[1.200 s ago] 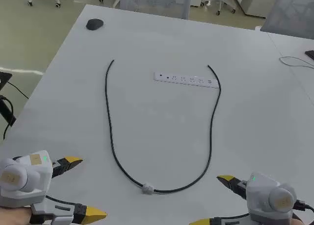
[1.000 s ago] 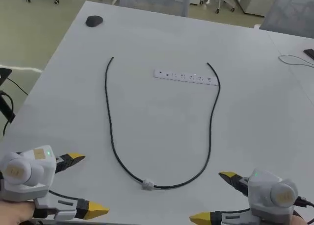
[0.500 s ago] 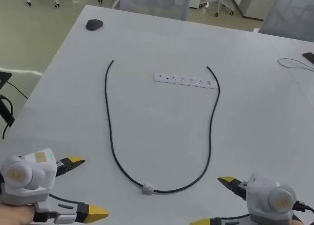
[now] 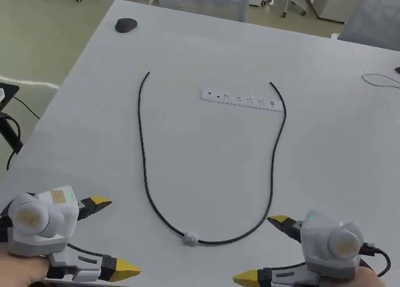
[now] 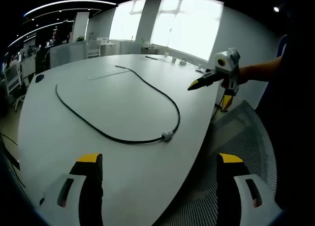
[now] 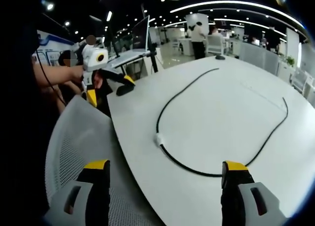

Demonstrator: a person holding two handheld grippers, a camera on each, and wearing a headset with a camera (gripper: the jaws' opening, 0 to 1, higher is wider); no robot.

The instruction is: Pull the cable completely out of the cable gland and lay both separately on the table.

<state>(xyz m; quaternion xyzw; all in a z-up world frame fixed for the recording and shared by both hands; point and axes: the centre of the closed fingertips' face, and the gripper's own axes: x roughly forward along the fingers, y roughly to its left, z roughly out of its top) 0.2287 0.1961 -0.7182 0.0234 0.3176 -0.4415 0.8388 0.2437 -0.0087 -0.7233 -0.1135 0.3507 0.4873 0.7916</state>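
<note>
Head view: black cable (image 4: 142, 151) lies on the white bench (image 4: 206, 162) in a long U, both free ends pointing away from the person. Cable gland (image 4: 189, 239) sits threaded on the cable at the bottom of the U, near the bench's near edge. White power strip (image 4: 240, 100) lies between the two far ends of the cable, its right end just beside the right one. Dark mouse (image 4: 126, 25) at the far left corner.

Against half a second ago: cable shape, gland position on the cable, strip and mouse unchanged; the whole picture has shifted slightly, which is camera motion. Both tools have edged a little inward toward the gland.

Left hand-held gripper (image 4: 119, 237) hangs at the near left, jaws spread wide, nothing between them, well apart from the cable. Right hand-held gripper (image 4: 255, 248) at the near right, jaws likewise released and empty, its upper tip near the cable's curve but not touching.

Left gripper view: gland ahead on the bench beyond the jaws, a mesh chair back (image 5: 236, 132) below the bench edge. Right gripper view: the gland lies ahead between the spread jaws, clear of both.
</note>
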